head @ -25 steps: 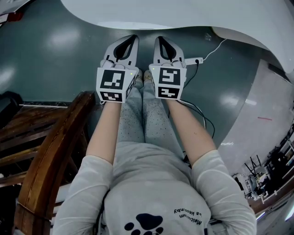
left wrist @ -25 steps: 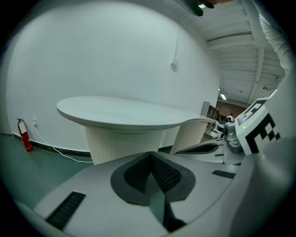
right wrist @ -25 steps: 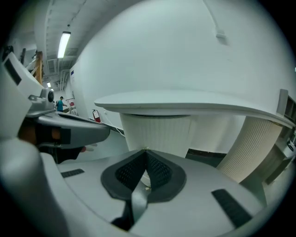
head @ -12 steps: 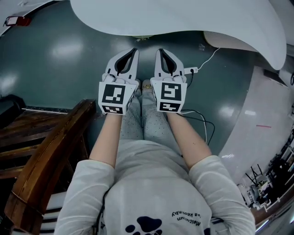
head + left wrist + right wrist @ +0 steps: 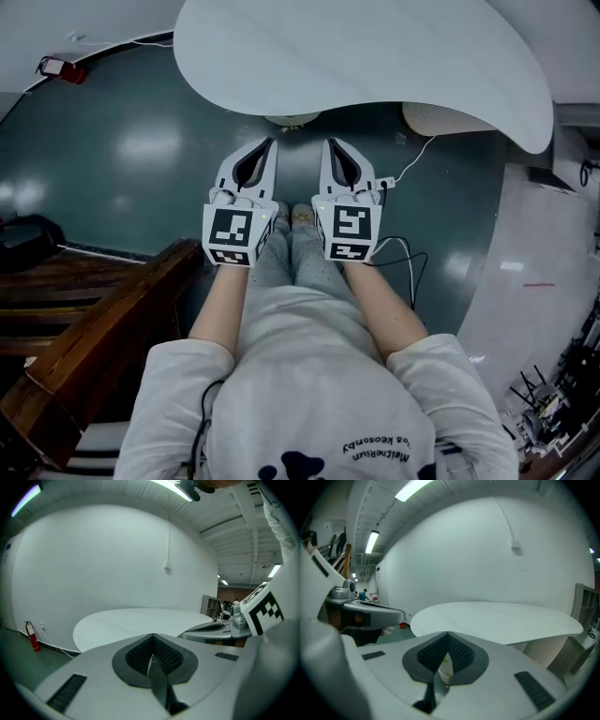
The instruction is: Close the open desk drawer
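I hold both grippers side by side in front of me, above my legs, pointing toward a white rounded table [image 5: 375, 66]. The left gripper [image 5: 271, 142] is shut, its dark pads meeting at the tip [image 5: 152, 634] with nothing between them. The right gripper [image 5: 328, 142] is shut and empty as well, and its pads [image 5: 447, 633] touch. Dark wooden furniture [image 5: 103, 319] stands at my lower left. I cannot make out a drawer on it in any view.
The table's pedestal [image 5: 292, 119] stands just beyond the gripper tips. A white cable [image 5: 412, 155] and a black one run over the dark green floor on the right. A red fire extinguisher [image 5: 58, 67] leans at the far left wall. A white ribbed column [image 5: 441, 117] stands under the table's right side.
Both grippers have risen together, still side by side and shut. The head view has tilted up, so more of the white table and the wall shows.
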{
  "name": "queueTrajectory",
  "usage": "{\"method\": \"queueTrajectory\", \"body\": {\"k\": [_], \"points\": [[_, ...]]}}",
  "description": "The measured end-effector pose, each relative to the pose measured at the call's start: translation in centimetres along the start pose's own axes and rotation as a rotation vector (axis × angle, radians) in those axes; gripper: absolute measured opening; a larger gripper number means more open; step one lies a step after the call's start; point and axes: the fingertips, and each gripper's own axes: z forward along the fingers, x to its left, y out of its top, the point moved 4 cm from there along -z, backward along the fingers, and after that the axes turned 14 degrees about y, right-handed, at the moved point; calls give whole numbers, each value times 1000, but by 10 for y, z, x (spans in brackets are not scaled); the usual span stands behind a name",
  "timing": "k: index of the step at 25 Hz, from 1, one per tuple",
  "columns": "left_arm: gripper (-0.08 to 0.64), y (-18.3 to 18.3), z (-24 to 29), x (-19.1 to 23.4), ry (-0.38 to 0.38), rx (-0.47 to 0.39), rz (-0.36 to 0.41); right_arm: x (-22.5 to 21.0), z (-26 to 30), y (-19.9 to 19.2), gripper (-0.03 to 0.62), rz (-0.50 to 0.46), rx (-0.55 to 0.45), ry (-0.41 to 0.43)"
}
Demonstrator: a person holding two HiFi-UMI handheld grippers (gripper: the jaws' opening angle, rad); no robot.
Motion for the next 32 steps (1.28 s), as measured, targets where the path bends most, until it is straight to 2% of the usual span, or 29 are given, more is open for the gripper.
{"method": "queueTrajectory", "body": {"k": [5,11,21,25,32], "points": [[9,34,-25,-5,-13,-59,32,12,-22,42,17,-47,-60,12],[9,66,-51,-11,-14,-109,23,26,-50,81,17,-87,-128,30],[9,102,-91,-19,19,-138,-11,57,-92,113,17,-141,-175,107],[9,111,-103,-22,42,-159,31,58,-105,123,17,-152,-201,110],[9,126,-122,-27,59,-197,60,64,-119,140,17,-153,-234,135]]}}
